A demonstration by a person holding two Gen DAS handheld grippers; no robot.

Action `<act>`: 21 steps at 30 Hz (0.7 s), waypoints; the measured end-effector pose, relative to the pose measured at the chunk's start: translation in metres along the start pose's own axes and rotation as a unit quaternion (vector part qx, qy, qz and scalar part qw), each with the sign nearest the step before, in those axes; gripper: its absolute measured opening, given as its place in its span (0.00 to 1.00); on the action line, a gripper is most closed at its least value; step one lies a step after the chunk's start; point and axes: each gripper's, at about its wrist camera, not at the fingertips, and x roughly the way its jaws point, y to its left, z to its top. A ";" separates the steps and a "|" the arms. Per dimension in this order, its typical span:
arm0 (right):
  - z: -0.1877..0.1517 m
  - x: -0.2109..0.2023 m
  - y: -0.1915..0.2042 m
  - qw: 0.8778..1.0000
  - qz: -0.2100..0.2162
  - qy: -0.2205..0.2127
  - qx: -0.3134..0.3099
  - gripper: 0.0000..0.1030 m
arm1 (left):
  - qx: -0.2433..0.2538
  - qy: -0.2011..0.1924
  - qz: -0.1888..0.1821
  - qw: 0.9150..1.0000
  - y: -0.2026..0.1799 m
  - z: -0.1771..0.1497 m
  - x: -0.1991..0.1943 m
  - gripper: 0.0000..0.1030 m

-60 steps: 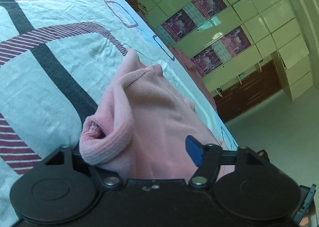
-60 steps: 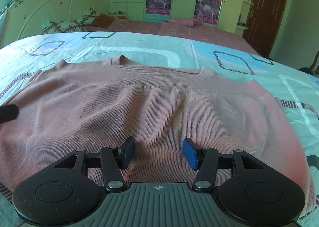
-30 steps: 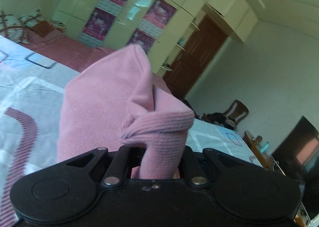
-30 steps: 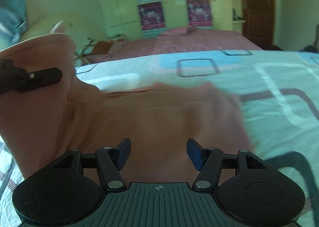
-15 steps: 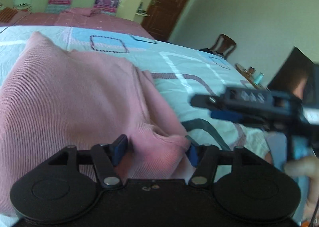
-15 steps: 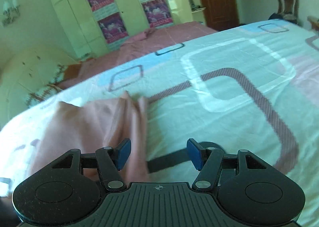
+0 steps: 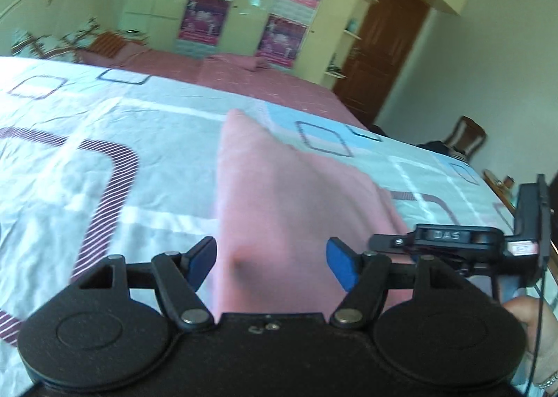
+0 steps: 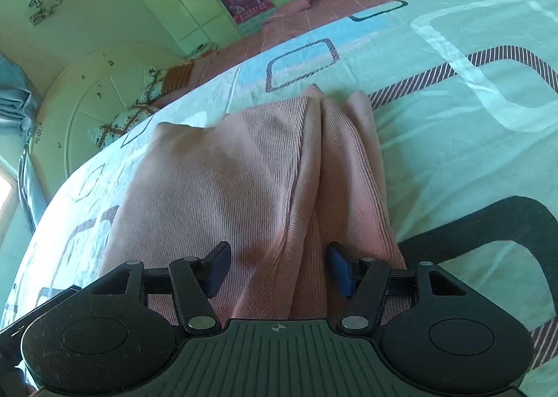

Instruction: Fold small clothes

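Note:
A pink knit sweater [image 7: 279,194] lies on the patterned bedsheet [image 7: 104,159], folded lengthwise into a narrow strip. My left gripper [image 7: 272,264] hovers over its near end with the jaws opening. The cloth lies below the gap, and the blue pads [image 7: 340,266] do not press on it. My right gripper [image 8: 279,268] stands open over the same sweater [image 8: 226,187], near the stacked folds along its right side [image 8: 345,159]. The left wrist view also shows the right gripper [image 7: 453,243] at the sweater's right edge, held by a person's hand [image 7: 533,320].
The bedsheet [image 8: 453,111] spreads wide on both sides of the sweater. Beyond it lie a pink blanket [image 7: 244,79], pillows by a white headboard [image 8: 90,107], green wardrobes with posters [image 7: 244,6], a brown door [image 7: 383,48] and a chair [image 7: 467,135].
The left gripper carried the gripped pink cloth across, laid it down on the sweater and opened. The right gripper swung over the sweater's right edge, still open.

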 end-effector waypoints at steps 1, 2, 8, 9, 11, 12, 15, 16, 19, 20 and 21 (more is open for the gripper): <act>0.000 0.001 0.001 1.000 0.002 -0.002 0.001 0.47 | -0.002 0.000 0.005 1.000 0.002 -0.001 0.001 0.65; 0.001 0.002 0.002 1.000 0.002 -0.001 -0.001 0.33 | -0.005 0.001 0.008 1.000 0.007 0.001 0.001 0.65; 0.003 0.010 0.004 1.000 -0.002 0.005 -0.002 0.13 | -0.011 0.008 0.008 1.000 0.019 -0.005 -0.001 0.66; 0.005 0.009 0.007 1.000 -0.007 0.002 -0.009 0.12 | -0.013 0.009 0.006 1.000 0.018 -0.004 0.001 0.66; 0.007 0.001 0.015 0.999 -0.023 -0.015 -0.037 0.11 | -0.011 0.008 0.005 1.000 0.016 -0.005 0.001 0.66; 0.009 -0.006 0.018 0.998 -0.029 -0.027 -0.050 0.11 | -0.007 0.008 0.002 1.000 0.013 -0.004 0.002 0.66; 0.016 -0.027 0.024 0.993 -0.049 -0.053 -0.093 0.11 | 0.001 0.006 -0.014 1.000 0.005 -0.001 0.003 0.67; 0.017 -0.032 0.024 0.992 -0.054 -0.056 -0.101 0.11 | 0.001 0.005 -0.019 1.000 0.002 0.000 0.003 0.67; 0.014 -0.042 0.012 0.990 -0.077 -0.059 -0.098 0.11 | 0.003 0.015 -0.034 0.999 -0.007 -0.004 0.011 0.68; 0.011 -0.040 0.005 0.991 -0.088 -0.053 -0.091 0.11 | 0.004 0.024 -0.036 0.999 -0.009 -0.008 0.016 0.68; 0.007 -0.034 -0.002 0.992 -0.089 -0.038 -0.083 0.11 | 0.005 0.035 -0.035 0.999 -0.010 -0.011 0.021 0.69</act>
